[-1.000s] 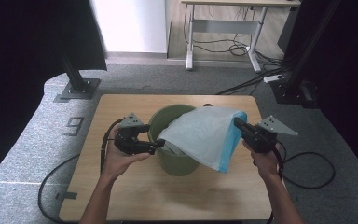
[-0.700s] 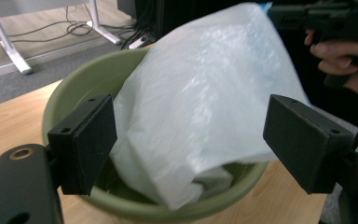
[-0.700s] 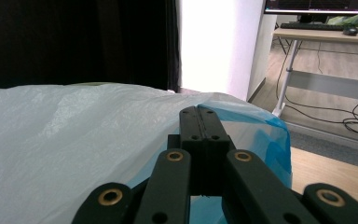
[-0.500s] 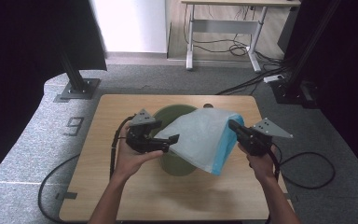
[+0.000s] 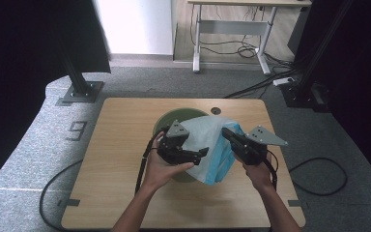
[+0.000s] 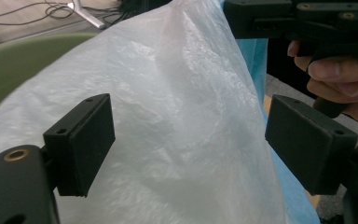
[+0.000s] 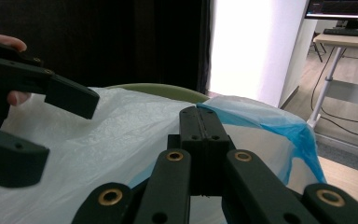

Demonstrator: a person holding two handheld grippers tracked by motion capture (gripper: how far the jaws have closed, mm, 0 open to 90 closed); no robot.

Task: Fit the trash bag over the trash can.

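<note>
A green round bin (image 5: 170, 117) stands mid-table with a white plastic bag (image 5: 206, 136), blue along one side (image 5: 221, 164), draped over its right half. My left gripper (image 5: 200, 157) reaches over the bin from the left and is open. In the left gripper view its pads (image 6: 85, 141) stand wide apart with the white bag (image 6: 182, 93) in front of them, untouched. My right gripper (image 5: 225, 132) comes in from the right. In the right gripper view its jaws (image 7: 199, 114) are shut on the bag's blue-white edge (image 7: 261, 120).
The wooden table (image 5: 121, 145) has a small round hole (image 5: 216, 110) near its far edge. Cables trail from both grippers off the front. Beyond the table are grey floor, a black stand base (image 5: 79, 92) and a desk frame (image 5: 232, 29).
My left gripper has moved right, from the bin's left rim to over the bin beside the bag. The right gripper has shifted a little left, and the bag between them has bunched narrower.
</note>
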